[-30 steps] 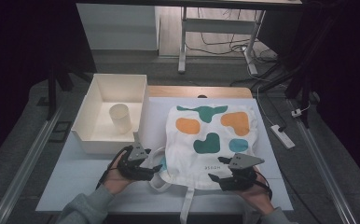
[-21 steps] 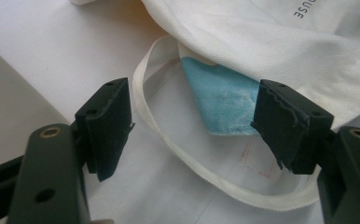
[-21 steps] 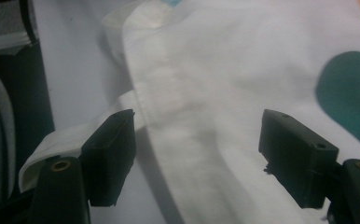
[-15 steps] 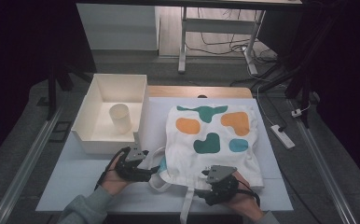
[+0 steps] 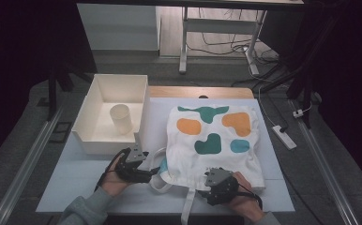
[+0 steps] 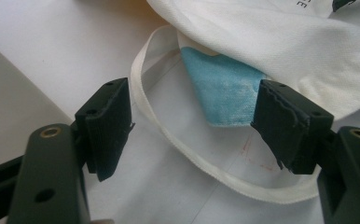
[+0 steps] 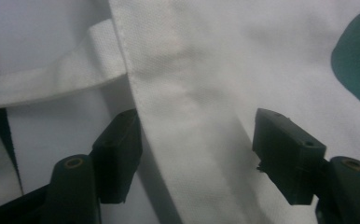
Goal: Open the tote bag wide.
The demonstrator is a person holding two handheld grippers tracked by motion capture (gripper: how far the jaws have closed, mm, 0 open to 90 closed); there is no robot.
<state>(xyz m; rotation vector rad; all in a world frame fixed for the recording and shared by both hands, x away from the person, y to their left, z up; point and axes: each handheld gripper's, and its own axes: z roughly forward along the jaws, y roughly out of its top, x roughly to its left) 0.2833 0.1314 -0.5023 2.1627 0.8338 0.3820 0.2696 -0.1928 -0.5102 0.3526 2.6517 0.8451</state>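
Note:
A white tote bag (image 5: 214, 140) with teal, orange and blue blotches lies flat on the white table (image 5: 90, 176), its mouth toward the near edge. My left gripper (image 5: 152, 174) is open at the bag's near left corner, where a strap (image 6: 178, 144) loops past a light blue patch (image 6: 225, 93). My right gripper (image 5: 206, 183) is open low over the bag's near hem (image 7: 187, 130), the hem band running between its jaws. Another strap (image 7: 43, 77) leaves the hem to the left in the right gripper view.
A white open box (image 5: 111, 115) holding a pale cup (image 5: 121, 118) stands at the table's left, just beyond my left gripper. A wooden board (image 5: 200, 92) edges the far side. A power strip (image 5: 283, 137) lies on the floor at right.
My right gripper has slid left along the near edge, from the bag's near right corner to the middle of its hem. The left gripper has stayed put.

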